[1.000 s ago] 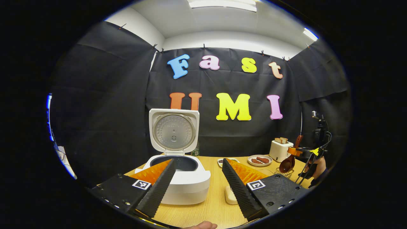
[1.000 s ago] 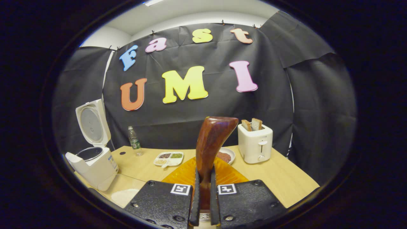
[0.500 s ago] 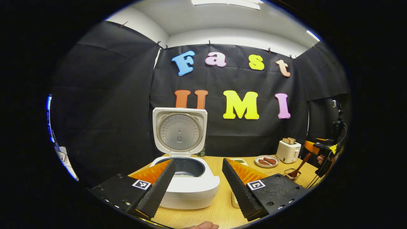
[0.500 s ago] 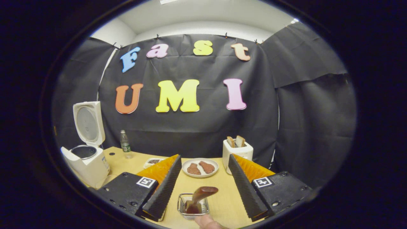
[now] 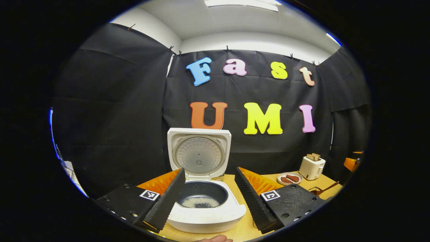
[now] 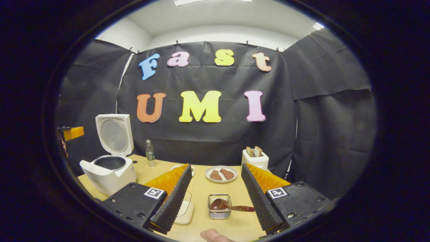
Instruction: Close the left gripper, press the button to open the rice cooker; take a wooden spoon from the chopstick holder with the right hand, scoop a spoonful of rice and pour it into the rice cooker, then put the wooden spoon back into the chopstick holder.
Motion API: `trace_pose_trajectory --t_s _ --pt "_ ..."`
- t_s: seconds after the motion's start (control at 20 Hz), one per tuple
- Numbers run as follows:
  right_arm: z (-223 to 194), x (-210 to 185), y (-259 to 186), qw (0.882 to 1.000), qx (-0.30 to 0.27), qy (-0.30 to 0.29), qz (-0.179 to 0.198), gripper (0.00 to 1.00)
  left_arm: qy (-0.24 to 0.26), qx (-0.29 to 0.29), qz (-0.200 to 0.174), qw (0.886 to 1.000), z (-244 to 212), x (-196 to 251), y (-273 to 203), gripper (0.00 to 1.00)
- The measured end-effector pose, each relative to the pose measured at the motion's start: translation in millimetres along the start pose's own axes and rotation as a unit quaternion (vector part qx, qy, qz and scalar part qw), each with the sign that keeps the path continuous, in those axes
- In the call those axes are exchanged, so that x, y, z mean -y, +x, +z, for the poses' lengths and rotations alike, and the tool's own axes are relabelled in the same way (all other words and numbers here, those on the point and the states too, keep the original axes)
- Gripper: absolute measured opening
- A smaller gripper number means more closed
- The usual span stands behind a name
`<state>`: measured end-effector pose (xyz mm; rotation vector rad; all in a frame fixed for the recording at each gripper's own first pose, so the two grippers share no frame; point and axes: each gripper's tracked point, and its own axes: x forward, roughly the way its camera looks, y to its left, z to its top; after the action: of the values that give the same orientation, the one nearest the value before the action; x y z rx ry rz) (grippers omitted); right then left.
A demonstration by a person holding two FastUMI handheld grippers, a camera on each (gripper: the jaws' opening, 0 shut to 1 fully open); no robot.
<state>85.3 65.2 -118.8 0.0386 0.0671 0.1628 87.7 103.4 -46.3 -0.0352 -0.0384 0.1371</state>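
While both grippers gape empty, the wooden spoon (image 6: 231, 206) leans over the chopstick holder (image 6: 219, 211) rim.

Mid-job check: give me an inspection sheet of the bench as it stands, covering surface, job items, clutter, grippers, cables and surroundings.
Surface: wooden table, dry.
Job's things: rice cooker lid up, rice in the pot; wooden spoon lying across the chopstick holder, handle sticking out sideways.
Clutter: toaster with bread, plate of food, water bottle, white container.
Grippers: left gripper open, empty; right gripper open, empty.
Cables: nothing seen.
Surroundings: black cloth booth wall, ceiling lights on.
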Motion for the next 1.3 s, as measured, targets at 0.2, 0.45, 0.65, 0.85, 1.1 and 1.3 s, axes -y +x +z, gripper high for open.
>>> trace_pose_trajectory --t_s 0.2,0.45,0.65,0.85,1.1,1.3 --pt "5.2 -4.9 -6.0 1.000 0.000 0.003 0.017 0.95 0.022 0.008 0.021 1.000 21.5 -16.7 26.4 0.94" --pt "12.7 1.6 -5.2 0.999 -0.008 0.039 0.018 0.96 0.019 0.031 0.023 0.999 63.3 -31.7 72.5 0.94" --pt "21.4 12.1 -5.8 0.998 0.007 0.052 0.015 0.96 0.003 0.044 0.016 0.999 86.4 -36.1 123.1 0.94" --pt "22.9 9.5 -8.2 0.997 0.025 0.070 0.036 0.96 0.053 0.043 0.006 0.998 86.3 -37.3 180.8 0.94" --pt "19.4 20.7 -2.8 0.997 0.035 0.061 0.041 0.96 0.048 0.043 0.010 0.998 90.0 -34.3 233.6 0.95" --pt "23.6 32.6 -5.1 0.997 0.048 0.058 0.029 0.96 0.039 0.022 0.039 0.998 78.4 -46.1 270.1 0.95"
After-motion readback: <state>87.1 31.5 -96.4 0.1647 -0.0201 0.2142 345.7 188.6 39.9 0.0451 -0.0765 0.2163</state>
